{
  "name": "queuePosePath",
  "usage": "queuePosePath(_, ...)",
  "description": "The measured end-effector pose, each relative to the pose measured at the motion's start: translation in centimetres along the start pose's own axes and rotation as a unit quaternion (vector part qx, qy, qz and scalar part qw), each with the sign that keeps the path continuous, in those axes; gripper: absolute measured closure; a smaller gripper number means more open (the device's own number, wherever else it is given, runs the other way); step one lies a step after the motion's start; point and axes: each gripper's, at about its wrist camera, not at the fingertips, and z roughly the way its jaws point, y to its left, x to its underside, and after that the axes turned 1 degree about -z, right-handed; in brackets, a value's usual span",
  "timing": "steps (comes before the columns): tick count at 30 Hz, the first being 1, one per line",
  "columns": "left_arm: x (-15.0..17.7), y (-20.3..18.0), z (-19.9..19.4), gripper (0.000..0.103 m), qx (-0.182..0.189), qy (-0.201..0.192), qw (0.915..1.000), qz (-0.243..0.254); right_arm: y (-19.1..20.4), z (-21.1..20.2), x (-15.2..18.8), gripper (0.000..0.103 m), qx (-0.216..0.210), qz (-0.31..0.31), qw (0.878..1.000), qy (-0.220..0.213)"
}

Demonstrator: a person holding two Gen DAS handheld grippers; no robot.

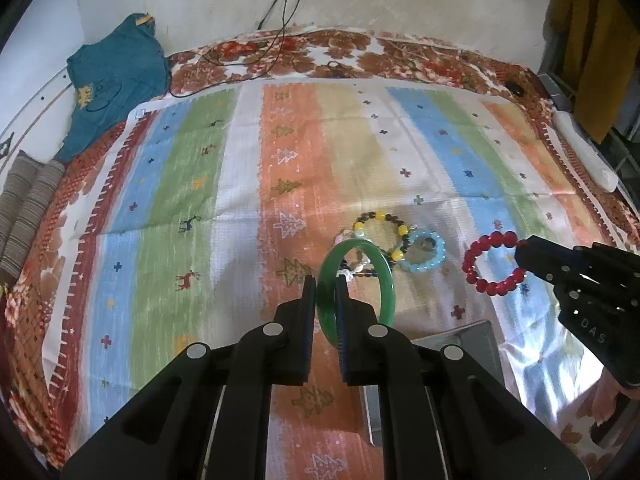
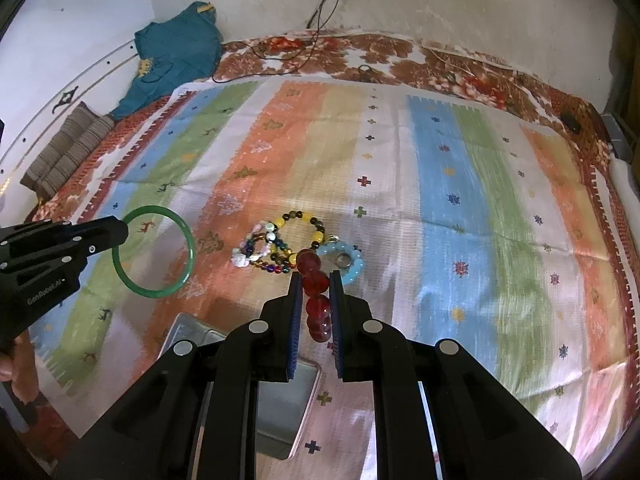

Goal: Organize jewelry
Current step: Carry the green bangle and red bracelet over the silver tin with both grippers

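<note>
Left gripper (image 1: 326, 280) clamps the green bangle (image 1: 386, 280) by its rim, ring standing on edge between the pads. Seen from the right wrist view, the bangle (image 2: 188, 240) hangs clear of the striped cloth (image 2: 440, 160), pinched at one side only. A rim pinch suits a rigid hoop: it cannot sag, so one contact point carries it.

Right gripper (image 2: 316, 280) is closed on the red bead bracelet (image 2: 318, 308), beads stacked in a line between the blue pads. In the left wrist view the same bracelet (image 1: 476, 268) shows as an open loop held at its right side, off the cloth.

Both pieces are lifted, each in its own gripper. Likely reason: carrying two at once toward the metal tray (image 2: 280, 400), whose corner sits just below and between the grippers, near the front edge of the cloth. That is a judgement; no placing is shown.

Left on the cloth, in a tight cluster beyond the fingertips: the yellow-and-dark bead bracelet (image 2: 304, 224), a light blue bead bracelet (image 2: 352, 264) with a small ring-like object inside it, and a mixed bead strand (image 2: 256, 252). Some of these touch or overlap.

Pose: both grippers tilt steeply down toward the bed, side by side, fingers pointing away from the person. Part of a hand (image 2: 20, 364) shows under the left gripper's grip.
</note>
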Motion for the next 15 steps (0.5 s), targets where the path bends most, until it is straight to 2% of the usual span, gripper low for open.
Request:
queuePosePath(9,1.5,-0.7,-1.8,0.094,0.006,-0.012,0.9999,0.004,0.7,-2.1,0.9,0.089,-0.008,-0.004,1.0,-0.019)
queuePosePath(15,1.9,-0.9,-2.3,0.093,0.006,-0.017,0.9998,0.003,0.8,-2.3,1.7,0.089,-0.006,-0.002,1.0,-0.017)
